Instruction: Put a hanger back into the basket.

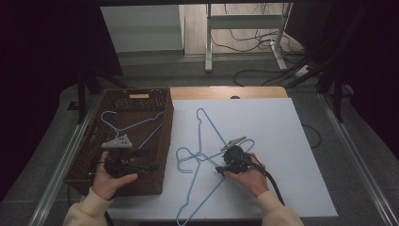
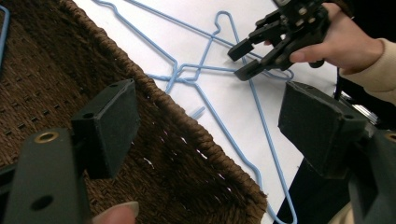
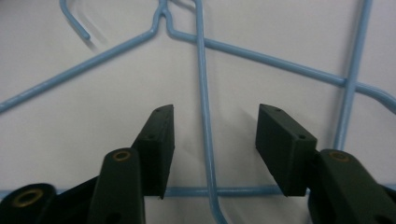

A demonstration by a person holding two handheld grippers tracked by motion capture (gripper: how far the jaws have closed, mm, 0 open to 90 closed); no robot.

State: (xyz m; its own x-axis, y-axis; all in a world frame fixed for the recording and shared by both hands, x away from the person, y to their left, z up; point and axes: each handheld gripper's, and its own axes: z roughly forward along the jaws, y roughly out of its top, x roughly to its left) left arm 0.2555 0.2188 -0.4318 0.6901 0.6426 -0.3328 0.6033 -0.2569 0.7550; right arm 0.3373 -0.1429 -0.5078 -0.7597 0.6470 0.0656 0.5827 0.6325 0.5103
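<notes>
Two blue wire hangers (image 1: 200, 141) lie crossed on the white table (image 1: 287, 141). A third blue hanger (image 1: 123, 126) lies inside the brown woven basket (image 1: 167, 127) at the left. My right gripper (image 1: 220, 165) hovers low over the crossed hangers. In the right gripper view its jaws (image 3: 215, 116) stand apart, with one hanger wire (image 3: 204, 112) running between them and touching neither pad. My left gripper (image 1: 153, 165) is held over the basket's near right corner, open and empty (image 2: 210, 100). The left gripper view also catches the right gripper (image 2: 242, 60) above the hangers (image 2: 180, 74).
The basket's woven rim (image 2: 154, 91) runs just under my left jaws. The table's right half is bare white surface. Beyond the far edge stand a metal desk frame (image 1: 244, 28) and loose cables (image 1: 263, 42) on the floor.
</notes>
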